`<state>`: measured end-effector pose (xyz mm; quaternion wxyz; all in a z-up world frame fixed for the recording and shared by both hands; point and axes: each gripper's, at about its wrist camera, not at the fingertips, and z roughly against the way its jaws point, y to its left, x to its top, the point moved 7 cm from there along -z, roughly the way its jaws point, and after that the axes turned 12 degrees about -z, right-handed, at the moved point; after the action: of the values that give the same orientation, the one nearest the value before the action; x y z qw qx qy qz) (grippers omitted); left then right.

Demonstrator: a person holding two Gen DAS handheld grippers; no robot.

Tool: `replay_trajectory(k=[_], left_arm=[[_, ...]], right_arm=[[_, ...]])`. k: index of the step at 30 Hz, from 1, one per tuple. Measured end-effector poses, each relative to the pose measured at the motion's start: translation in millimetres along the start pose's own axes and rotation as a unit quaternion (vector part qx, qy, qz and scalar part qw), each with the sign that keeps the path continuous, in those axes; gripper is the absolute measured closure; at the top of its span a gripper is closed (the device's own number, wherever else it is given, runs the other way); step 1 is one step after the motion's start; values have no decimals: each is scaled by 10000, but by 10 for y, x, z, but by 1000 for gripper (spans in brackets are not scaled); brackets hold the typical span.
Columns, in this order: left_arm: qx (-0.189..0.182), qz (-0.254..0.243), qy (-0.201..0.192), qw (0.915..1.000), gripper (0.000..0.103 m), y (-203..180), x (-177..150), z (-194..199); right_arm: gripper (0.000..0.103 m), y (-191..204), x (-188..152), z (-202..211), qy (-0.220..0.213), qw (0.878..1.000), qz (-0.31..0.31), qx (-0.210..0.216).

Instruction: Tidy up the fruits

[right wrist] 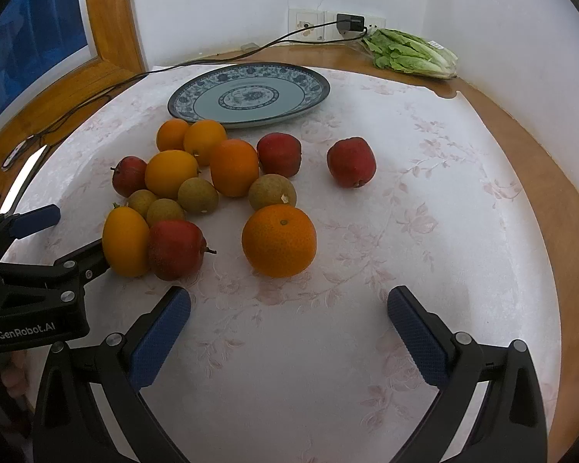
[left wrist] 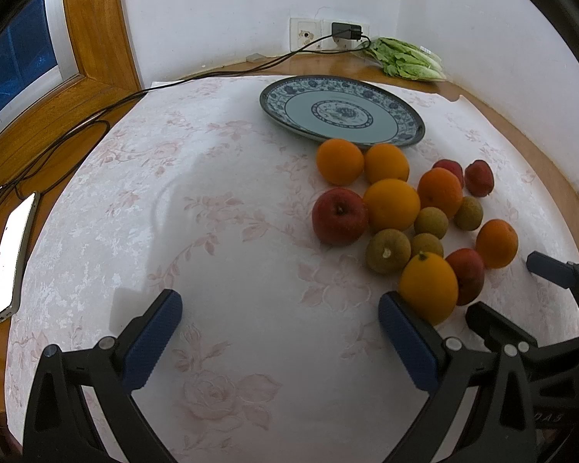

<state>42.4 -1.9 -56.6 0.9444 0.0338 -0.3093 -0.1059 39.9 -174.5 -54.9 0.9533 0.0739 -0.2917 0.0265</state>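
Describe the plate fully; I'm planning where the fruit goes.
The plate is round and shallow, looks like glazed ceramic, with a blue-and-white patterned rim, dark edge, pale blue centre and a floral medallion. It lies flat and empty on the floral tablecloth, behind the fruit. Whether the nearest oranges touch its edge cannot be told.

Lettuce (right wrist: 411, 53), charger (right wrist: 350, 22), phone (left wrist: 11, 256) around the cloth (left wrist: 227, 208)
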Motion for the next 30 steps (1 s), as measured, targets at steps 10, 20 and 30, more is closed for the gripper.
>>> replay_trajectory(k=[10,20,30], left_arm=[[0,0,0,10000,0,2,-1,0],[0,-2,-1,10000,0,3,0,0],[1,-2,-2,10000,0,3,0,1]], right_arm=[[0,-4,-2,-1,17,10000,-3,-1],[0,-8,7,-5,26,10000,3,3],[0,-4,0,-2,2,10000,7,10]])
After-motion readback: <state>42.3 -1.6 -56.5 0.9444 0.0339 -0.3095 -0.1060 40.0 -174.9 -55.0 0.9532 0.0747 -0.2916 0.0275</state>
